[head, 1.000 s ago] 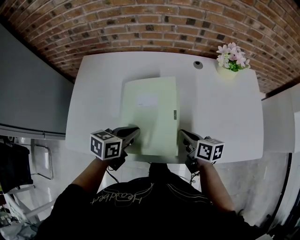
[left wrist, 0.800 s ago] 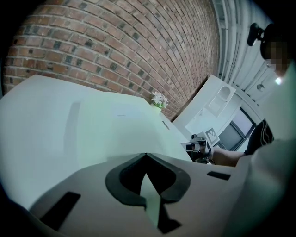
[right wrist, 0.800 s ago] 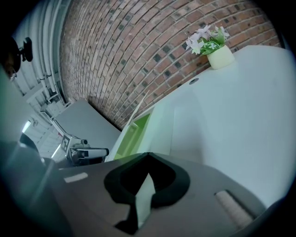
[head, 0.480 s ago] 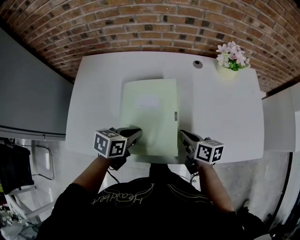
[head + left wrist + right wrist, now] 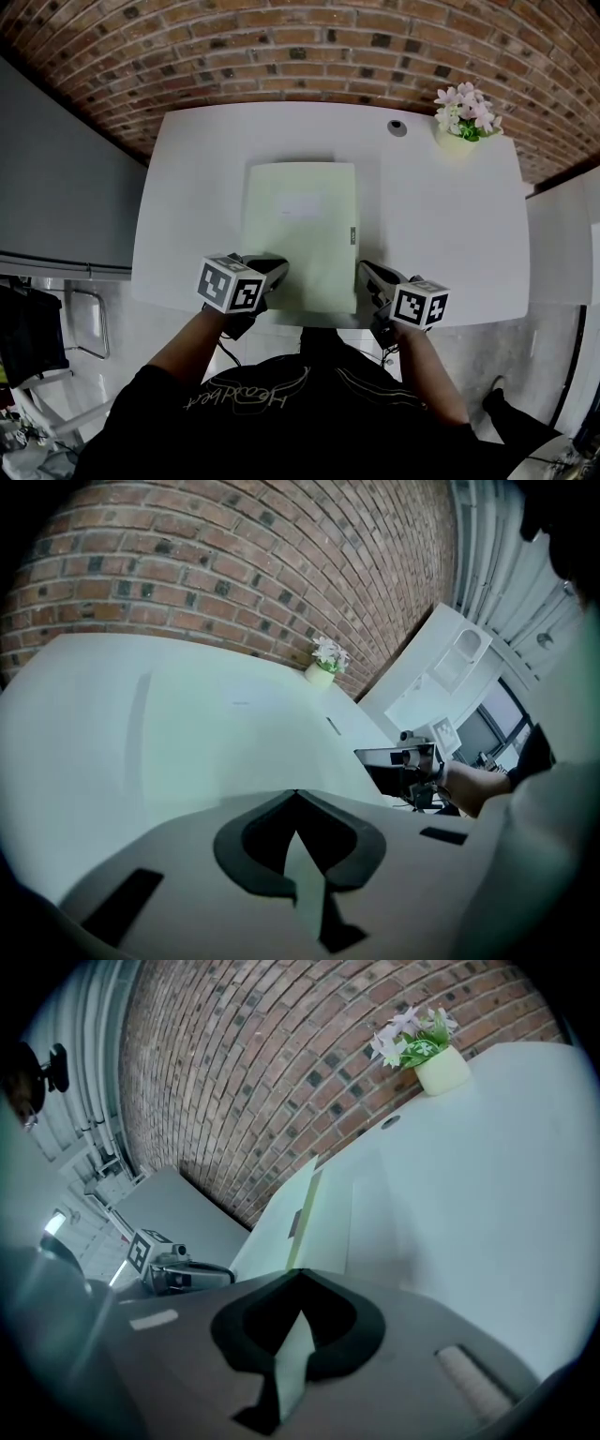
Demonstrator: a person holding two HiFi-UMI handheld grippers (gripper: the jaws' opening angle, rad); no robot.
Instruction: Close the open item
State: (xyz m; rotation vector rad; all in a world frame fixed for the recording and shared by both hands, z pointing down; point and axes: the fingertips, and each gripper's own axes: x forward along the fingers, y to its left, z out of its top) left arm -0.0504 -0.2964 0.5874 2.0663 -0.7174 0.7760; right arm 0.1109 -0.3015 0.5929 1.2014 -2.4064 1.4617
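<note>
A pale green folder (image 5: pixel 300 230) lies flat and closed on the white table (image 5: pixel 441 216), with a small dark tab (image 5: pixel 352 234) on its right edge. My left gripper (image 5: pixel 275 268) is shut, its tips over the folder's near left corner. In the left gripper view the jaws (image 5: pixel 296 794) meet, with the folder's cover (image 5: pixel 187 724) spread out ahead. My right gripper (image 5: pixel 367 272) is shut too, right beside the folder's near right edge. In the right gripper view the folder's edge (image 5: pixel 328 1204) runs up to the closed tips (image 5: pixel 300 1274). I cannot tell whether they touch it.
A small pot of pink flowers (image 5: pixel 461 117) stands at the table's far right corner, next to a round cable hole (image 5: pixel 397 128). A brick wall runs behind the table. A grey cabinet stands to the left and a white one to the right.
The folder's cover has settled flat, and its far edge now looks level. My left gripper has shifted slightly right over the near left corner. The right gripper has hardly moved.
</note>
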